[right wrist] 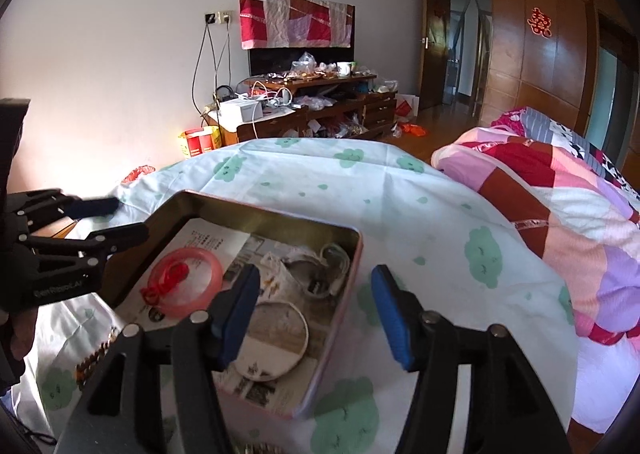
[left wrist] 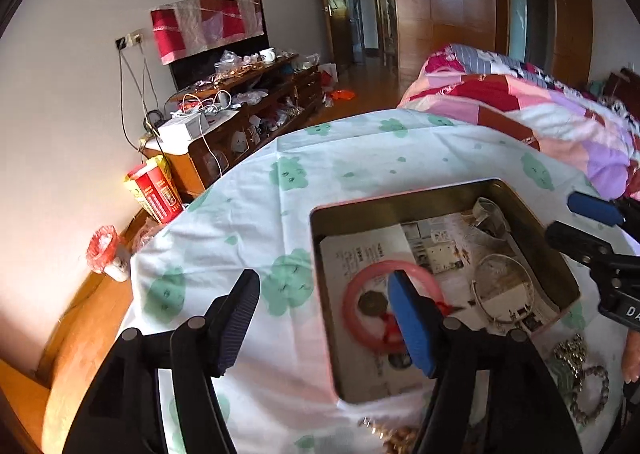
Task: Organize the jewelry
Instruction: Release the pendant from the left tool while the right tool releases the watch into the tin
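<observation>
An open metal tin (left wrist: 436, 190) (right wrist: 248, 220) lined with printed paper sits on a white cloth with green clouds. Inside lie a pink bangle (left wrist: 352, 294) (right wrist: 208, 278) with a red cord, a silver bangle (left wrist: 504, 294) (right wrist: 276, 338) and a small silver piece (left wrist: 486, 214) (right wrist: 332, 254). My left gripper (left wrist: 324, 318) is open; its right finger hangs over the pink bangle and its left finger is outside the tin. My right gripper (right wrist: 316, 314) is open and empty over the tin's right wall. Each gripper shows in the other's view, the right (left wrist: 576, 218) and the left (right wrist: 104, 218).
Bead bracelets (left wrist: 588, 390) and a chain (left wrist: 384, 434) lie on the cloth in front of the tin; beads also show by the tin (right wrist: 94, 358). A pink patchwork quilt (right wrist: 560, 190) lies to the right. A cluttered wooden cabinet (right wrist: 312, 110) stands by the far wall.
</observation>
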